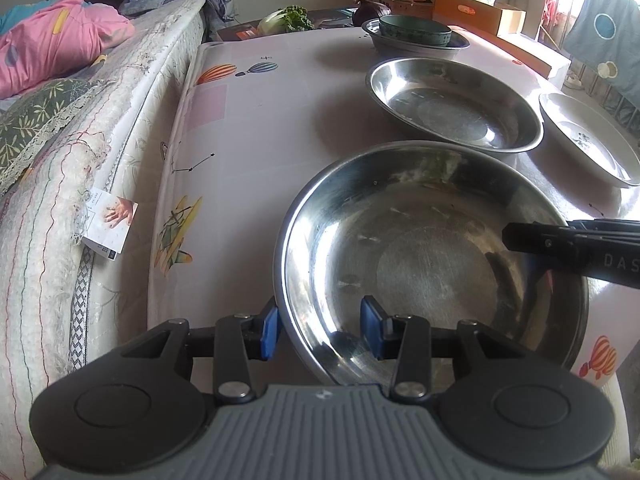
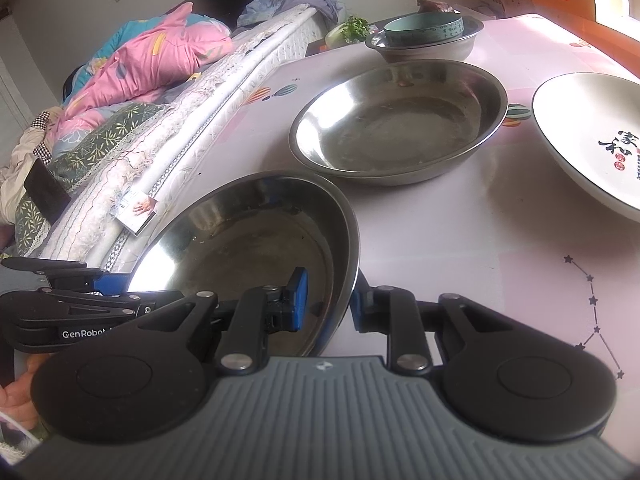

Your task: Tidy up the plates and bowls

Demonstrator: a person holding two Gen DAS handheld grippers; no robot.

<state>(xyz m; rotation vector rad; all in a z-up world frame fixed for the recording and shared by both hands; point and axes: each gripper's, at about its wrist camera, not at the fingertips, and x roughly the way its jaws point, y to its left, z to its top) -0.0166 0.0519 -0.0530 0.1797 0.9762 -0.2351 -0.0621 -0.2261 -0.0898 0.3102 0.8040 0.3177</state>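
1. Two grippers straddle opposite rims of the near steel plate [image 1: 432, 256]: left gripper [image 1: 320, 332] and right gripper [image 2: 328, 300], both part-open, not clamped.
2. Plate sits on the table [image 1: 248, 128], likely for stacking into the second steel plate [image 1: 452, 100].

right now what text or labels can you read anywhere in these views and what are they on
"GenRobot" (cut off at the end): on the left gripper, in the right wrist view.
"DAS" (cut off): on the right gripper, in the left wrist view.
"家和": black characters on the white plate; the red seals below them are too small to read.
Card with a hand photo on the mattress edge: print too small to read.
Cardboard boxes: markings blurred.
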